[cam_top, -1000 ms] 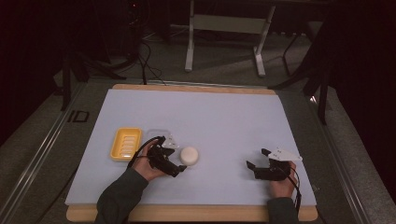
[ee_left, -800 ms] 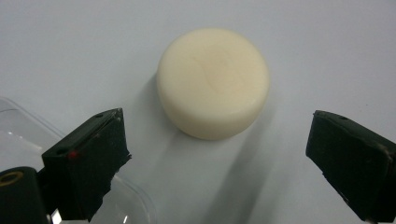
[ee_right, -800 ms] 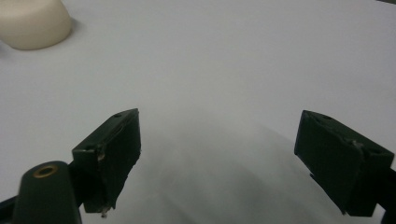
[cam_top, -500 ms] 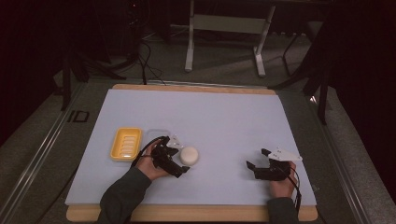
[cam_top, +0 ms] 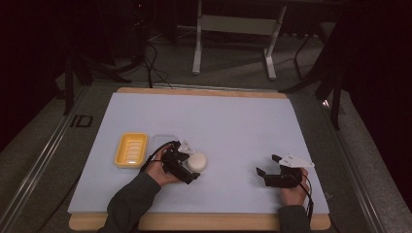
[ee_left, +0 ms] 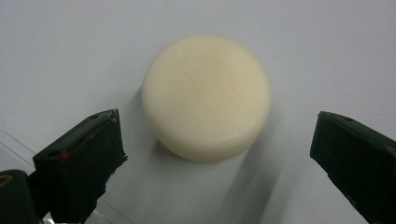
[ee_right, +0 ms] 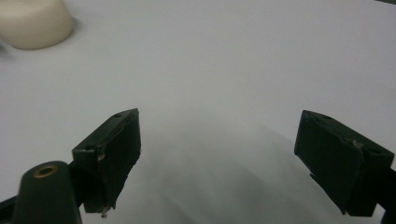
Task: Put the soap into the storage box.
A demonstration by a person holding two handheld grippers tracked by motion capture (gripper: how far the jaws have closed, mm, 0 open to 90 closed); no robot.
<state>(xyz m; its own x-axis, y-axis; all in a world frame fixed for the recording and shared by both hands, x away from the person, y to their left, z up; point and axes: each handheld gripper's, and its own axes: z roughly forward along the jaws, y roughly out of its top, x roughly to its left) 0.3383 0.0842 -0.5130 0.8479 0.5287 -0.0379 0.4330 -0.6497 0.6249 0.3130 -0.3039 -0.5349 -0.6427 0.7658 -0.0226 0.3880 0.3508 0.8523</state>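
A round cream soap bar (cam_top: 198, 161) lies flat on the pale blue mat (cam_top: 228, 126). My left gripper (cam_top: 191, 163) is open, its jaws standing either side of the bar's near edge without touching it. In the left gripper view the soap bar (ee_left: 206, 95) sits just ahead of the left gripper (ee_left: 217, 125), with a wide gap on both sides. My right gripper (cam_top: 266, 164) rests open on the mat at the front right with nothing in it. In the right gripper view the right gripper (ee_right: 219, 119) faces bare mat, and the soap bar (ee_right: 32, 21) is at the far upper left.
A yellow soap dish (cam_top: 130, 149) sits left of my left hand. A clear plastic piece (cam_top: 163, 142) lies between the dish and the hand, its edge (ee_left: 11, 147) at the left jaw. The mat covers a wooden-edged table (cam_top: 194, 222).
My left gripper has edged right toward the soap bar, bringing its jaws alongside it. The right gripper has stayed put.
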